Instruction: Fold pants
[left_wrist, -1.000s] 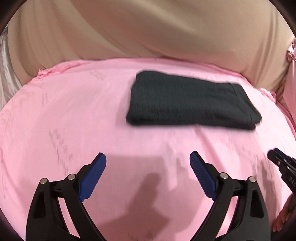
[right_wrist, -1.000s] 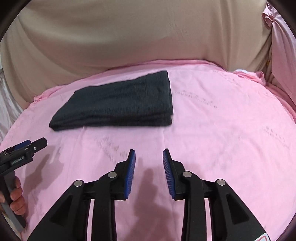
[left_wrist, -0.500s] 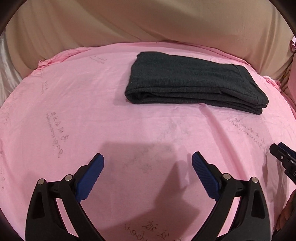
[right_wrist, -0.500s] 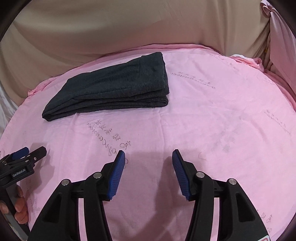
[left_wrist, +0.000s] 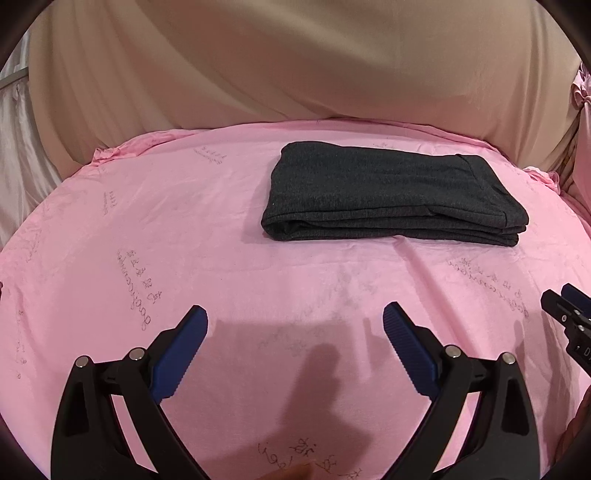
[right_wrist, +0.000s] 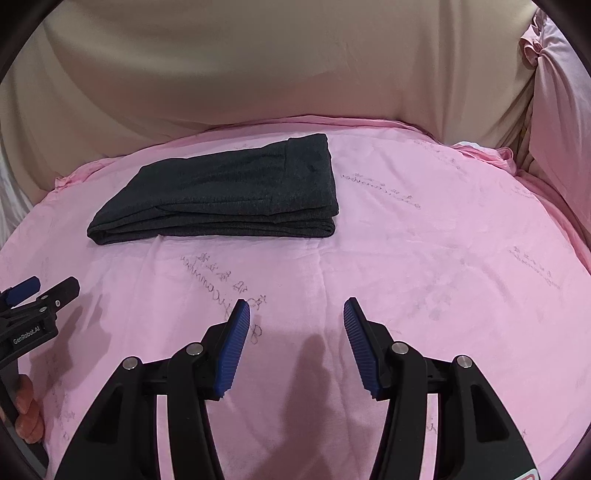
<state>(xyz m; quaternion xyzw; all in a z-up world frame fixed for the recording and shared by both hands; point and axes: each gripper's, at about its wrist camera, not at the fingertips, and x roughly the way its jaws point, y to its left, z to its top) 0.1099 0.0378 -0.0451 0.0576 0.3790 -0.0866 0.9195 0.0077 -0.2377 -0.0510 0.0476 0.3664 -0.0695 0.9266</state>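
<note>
The beige backdrop cloth (left_wrist: 295, 66) hangs behind the work area and plays no part in the task. The tabletop, covered by a pink printed sheet (left_wrist: 147, 229), carries a single item. The pants (left_wrist: 388, 195), dark grey, lie toward the far edge of the sheet as a compact rectangular stack; several layers show along the near edge, the corners line up closely, and the top surface lies flat with only slight creases. Judged from this, the folding itself is complete and no leg or waistband hangs loose. In the right wrist view the same stack (right_wrist: 229, 195) sits left of centre, well apart from both tools. The left gripper (left_wrist: 295, 332) hovers over bare sheet near the front edge with its jaws spread wide and nothing between them. The right gripper (right_wrist: 295, 325) is beside it, likewise over bare sheet, its jaws parted to a moderate gap and empty. A hand (right_wrist: 27, 410) holds the left tool at the frame edge. What remains, at most, is a light squaring of the stack edges or withdrawal of both tools; neither tool touches the cloth.
</note>
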